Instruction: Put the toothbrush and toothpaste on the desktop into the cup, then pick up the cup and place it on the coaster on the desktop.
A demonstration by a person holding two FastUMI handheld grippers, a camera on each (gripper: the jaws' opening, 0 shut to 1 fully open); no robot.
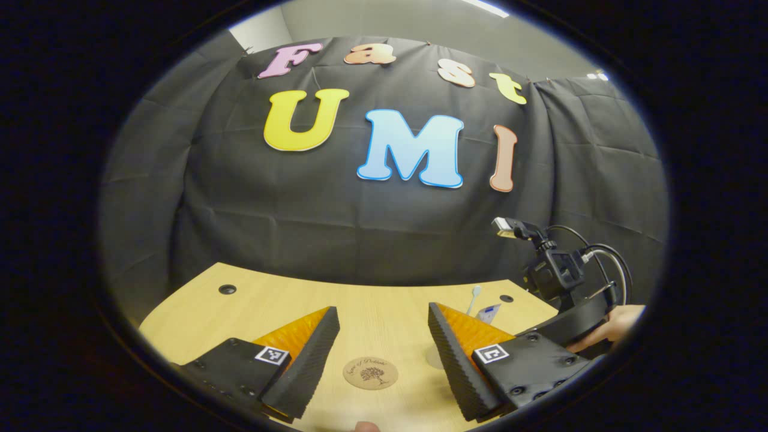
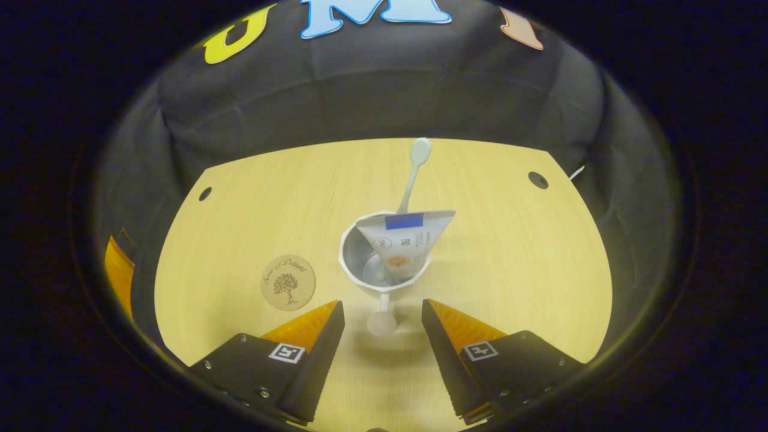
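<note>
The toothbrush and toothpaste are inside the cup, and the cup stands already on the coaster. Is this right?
Not quite. In the right gripper view, the cup, holding the toothbrush and toothpaste, stands on the bare desktop, apart from the coaster.

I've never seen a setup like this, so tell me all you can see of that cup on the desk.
The cup is white outside, grey and metallic-looking inside, with a short handle ending in a round tab toward the right gripper. It stands upright on the wooden desk, right of the coaster, not touching it. The toothpaste and toothbrush stand in it.
</note>
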